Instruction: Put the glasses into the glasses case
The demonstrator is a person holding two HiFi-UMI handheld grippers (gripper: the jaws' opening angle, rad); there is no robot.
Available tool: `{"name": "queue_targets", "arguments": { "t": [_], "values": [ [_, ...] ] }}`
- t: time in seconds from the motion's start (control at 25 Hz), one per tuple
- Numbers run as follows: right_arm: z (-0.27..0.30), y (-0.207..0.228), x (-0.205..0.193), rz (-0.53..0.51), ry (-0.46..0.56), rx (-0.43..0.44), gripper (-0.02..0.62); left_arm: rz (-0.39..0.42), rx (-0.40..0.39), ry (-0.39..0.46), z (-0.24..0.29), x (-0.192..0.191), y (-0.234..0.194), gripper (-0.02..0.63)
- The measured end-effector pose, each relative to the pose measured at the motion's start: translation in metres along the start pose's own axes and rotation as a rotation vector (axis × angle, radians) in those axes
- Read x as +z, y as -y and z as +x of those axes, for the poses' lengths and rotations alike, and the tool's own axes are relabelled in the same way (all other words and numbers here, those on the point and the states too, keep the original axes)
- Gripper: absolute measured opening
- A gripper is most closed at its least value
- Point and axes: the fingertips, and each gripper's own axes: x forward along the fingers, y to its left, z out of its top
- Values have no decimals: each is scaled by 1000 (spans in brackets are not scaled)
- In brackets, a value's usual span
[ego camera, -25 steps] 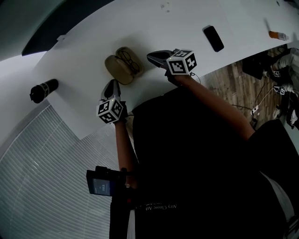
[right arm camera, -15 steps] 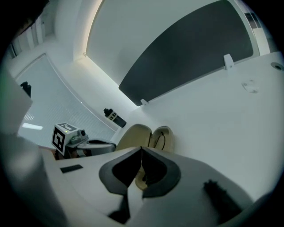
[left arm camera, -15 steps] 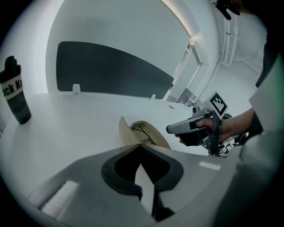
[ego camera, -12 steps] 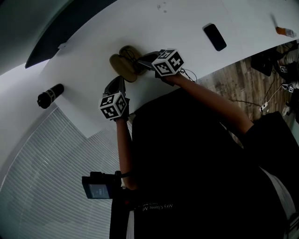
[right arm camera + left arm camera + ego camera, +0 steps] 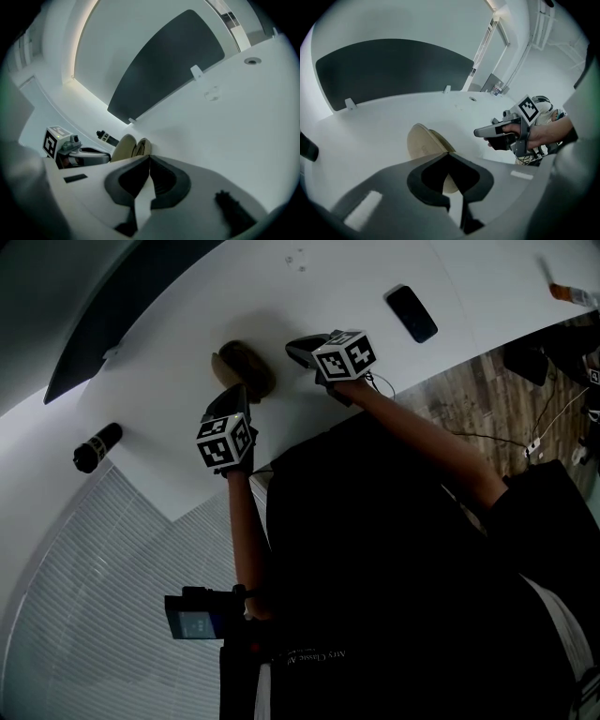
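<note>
**Two shut claws beside one tan case**

One tan clamshell glasses case [image 5: 242, 367] lies on the white surface [image 5: 356, 277], about midway between its far and near edges. Its two halves stand close together with a narrow gap showing. The glasses cannot be made out in any view.

There are two claws. The left claw [image 5: 234, 397] has its jaws pressed together with nothing between them, and its tip is just beside the near side of the case. The left forearm [image 5: 242, 531] stretches straight out from the body, and this claw tilts steeply down. The right claw [image 5: 298, 349] is likewise closed and empty. It points in from the right, near the case but apart from it, on a right forearm [image 5: 422, 442] angled across the near edge.

One flat black phone [image 5: 411, 313] lies towards the right, close to the near edge. One black cylinder [image 5: 97, 446] lies well apart, towards the left edge.
</note>
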Motion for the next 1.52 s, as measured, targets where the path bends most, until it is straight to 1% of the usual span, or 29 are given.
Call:
{"name": "queue_targets", "arguments": {
  "t": [0.12,0.2,0.32,0.56,0.64,0.76,0.92,0.96,1.04,1.16,1.24,1.32,1.36,1.4,1.44,1.48,1.52],
  "values": [
    [-19,7,9,15,29,15,11,-2,-29,-37,17,6,13,8],
    [-33,15,15,29,51,15,11,-17,-51,-62,29,7,21,8],
    [-53,31,21,41,77,-4,11,-43,-80,-100,47,6,32,8],
    [-82,60,17,66,89,-58,11,-81,-78,-146,62,2,37,8],
    [-85,62,14,66,85,-64,11,-110,-87,-140,63,3,37,8],
    [-83,60,8,52,59,-62,11,-163,-112,-90,66,8,38,8],
    [-75,46,5,32,41,-48,11,-170,-137,-52,62,11,43,8],
    [-71,40,4,21,34,-41,11,-180,-154,-27,56,13,44,8],
    [-64,26,4,-13,15,-22,11,-208,-198,51,41,22,49,8],
    [-56,4,9,-88,16,4,11,-238,-272,209,10,39,54,8],
    [-54,-16,15,-188,49,0,9,-290,-328,355,-20,49,50,8],
    [-53,-42,17,-337,72,5,9,-334,-364,537,-57,55,37,8],
    [-51,-55,16,-405,75,18,9,-344,-363,618,-74,53,28,8],
    [-48,-67,14,-457,74,34,8,-349,-350,681,-88,48,18,8],
    [-44,-77,10,-489,66,46,8,-349,-328,718,-98,40,7,8],
    [-39,-84,3,-506,50,51,8,-346,-302,732,-104,27,-2,8],
    [-33,-88,-5,-512,29,51,8,-343,-275,727,-108,13,-11,8]
  ]
}}
